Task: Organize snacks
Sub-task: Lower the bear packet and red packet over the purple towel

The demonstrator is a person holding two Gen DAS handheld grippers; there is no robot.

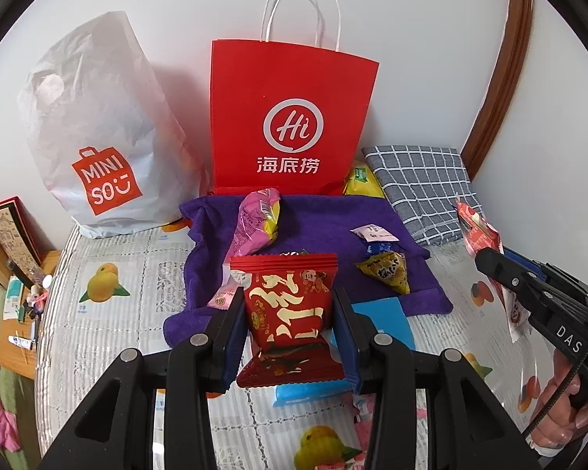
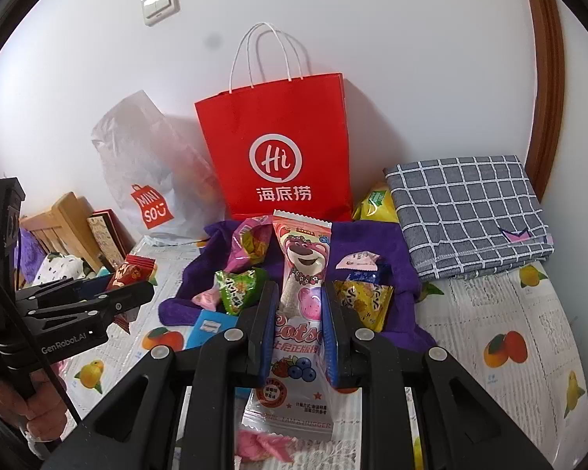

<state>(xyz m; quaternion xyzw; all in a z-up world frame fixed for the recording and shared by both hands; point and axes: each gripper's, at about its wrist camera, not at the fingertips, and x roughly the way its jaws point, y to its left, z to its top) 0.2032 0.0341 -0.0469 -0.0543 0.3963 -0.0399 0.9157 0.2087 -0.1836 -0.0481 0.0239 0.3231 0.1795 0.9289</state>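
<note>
Over the bed, both grippers hold a snack each, facing the red bag (image 1: 290, 117).

Left gripper (image 1: 290, 325) is clamped part-way on a red packet (image 1: 290, 313); right gripper (image 2: 300, 329) is closed tight on a pink bear packet (image 2: 300, 274). More snacks lie on the purple towel (image 1: 325, 219) before the bag. Likely best: lift each packet clear over the bag's rim, avoid the handles, release one at a time.

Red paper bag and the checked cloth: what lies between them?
A yellow snack packet, wedged between the red bag and checked cloth; clearest in the right wrist view.
</note>
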